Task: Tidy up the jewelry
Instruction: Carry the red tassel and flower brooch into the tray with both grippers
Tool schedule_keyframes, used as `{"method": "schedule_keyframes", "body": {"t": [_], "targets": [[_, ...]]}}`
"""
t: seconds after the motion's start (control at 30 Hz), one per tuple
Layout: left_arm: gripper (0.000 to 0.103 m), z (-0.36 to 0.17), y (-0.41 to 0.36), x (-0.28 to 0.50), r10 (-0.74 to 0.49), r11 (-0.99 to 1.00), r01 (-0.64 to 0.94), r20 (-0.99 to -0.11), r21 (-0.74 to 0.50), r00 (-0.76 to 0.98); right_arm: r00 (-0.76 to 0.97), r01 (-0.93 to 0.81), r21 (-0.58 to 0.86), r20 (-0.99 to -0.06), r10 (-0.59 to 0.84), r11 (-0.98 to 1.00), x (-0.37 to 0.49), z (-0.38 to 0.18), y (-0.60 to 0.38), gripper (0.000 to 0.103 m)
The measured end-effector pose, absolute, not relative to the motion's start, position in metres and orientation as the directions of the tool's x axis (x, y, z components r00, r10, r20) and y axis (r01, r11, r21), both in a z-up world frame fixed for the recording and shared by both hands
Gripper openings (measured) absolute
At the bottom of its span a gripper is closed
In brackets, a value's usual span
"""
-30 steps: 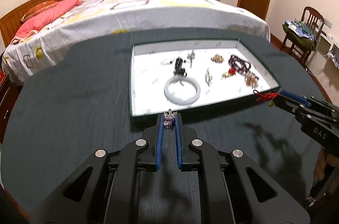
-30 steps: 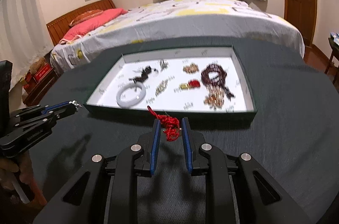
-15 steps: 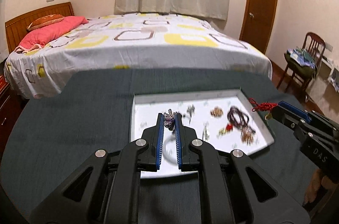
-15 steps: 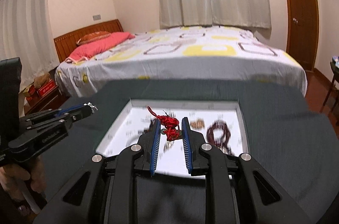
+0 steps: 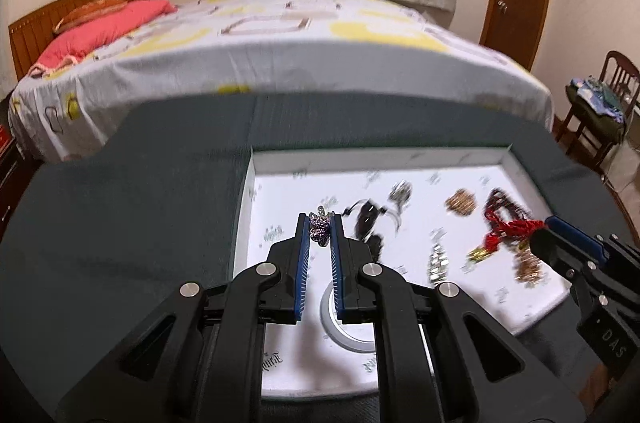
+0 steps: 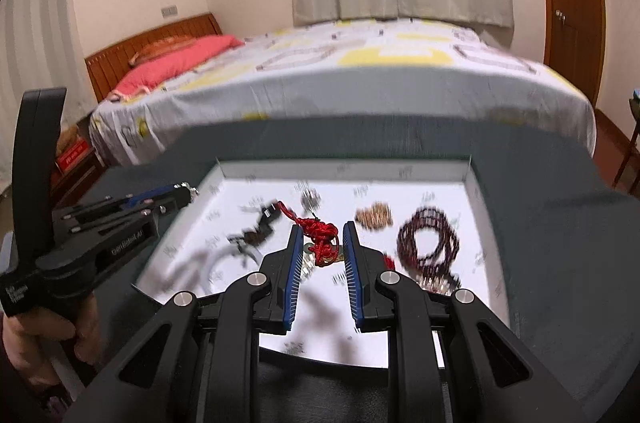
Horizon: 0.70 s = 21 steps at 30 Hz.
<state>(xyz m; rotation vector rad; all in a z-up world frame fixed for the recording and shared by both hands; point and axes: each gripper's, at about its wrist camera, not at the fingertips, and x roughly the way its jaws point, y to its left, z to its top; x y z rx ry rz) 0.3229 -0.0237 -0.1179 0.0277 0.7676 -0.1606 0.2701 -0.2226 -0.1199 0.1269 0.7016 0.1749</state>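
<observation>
1. left wrist view: the left gripper [image 5: 320, 231] is clenched on a small purple rhinestone charm [image 5: 320, 230], pinched at the very fingertips so the piece hangs free and can be let go cleanly; it hovers over the near-left part of the white tray [image 5: 276, 163], apparently because that corner is bare and leaves room for one more piece; under the fingers lies a white bangle [image 5: 348, 337], half hidden; farther in lie a black trinket [image 5: 368, 219], a small silver piece [image 5: 401, 191] and a gold bead cluster [image 5: 461, 203], all blurred; at the right edge the right gripper [image 5: 538, 229] carries a red knotted cord charm [image 5: 506, 229] above the tray's right side.

2. right wrist view: the right gripper [image 6: 320, 241] grasps the red knotted cord charm [image 6: 320, 239] between its blue pads [image 6: 294, 263], jaws a little apart because the knot is bulky; it hangs over the middle of the white tray [image 6: 476, 183]; just right lie the gold bead cluster [image 6: 374, 215] and a dark red bead bracelet [image 6: 428, 247]; the left gripper [image 6: 188, 191], held by a hand [image 6: 48, 339], reaches over the tray's left rim; both pieces look ready to be set down inside, well apart so that they do not tangle.
</observation>
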Motion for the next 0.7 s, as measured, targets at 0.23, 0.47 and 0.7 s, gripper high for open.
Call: {"method": "schedule_keyframes", "body": {"t": [0.23, 0.47, 0.7], "targets": [[0.011, -0.145, -0.018, 0.336, -0.113, 0.990, 0.138, -0.731, -0.026, 0.673, 0.707, -0.094, 0.174, -0.682, 0.189, 0.980, 0.284, -0.150, -0.225, 0.021], [0.011, -0.155, -0.020, 0.346, -0.114, 0.989, 0.144, -0.744, -0.024, 0.658, 0.687, -0.099, 0.170, -0.701, 0.191, 0.981, 0.290, -0.161, -0.223, 0.021], [0.011, -0.162, -0.021, 0.356, -0.113, 0.989, 0.142, -0.761, -0.027, 0.639, 0.679, -0.096, 0.170, -0.709, 0.189, 0.981, 0.295, -0.163, -0.224, 0.021]]}}
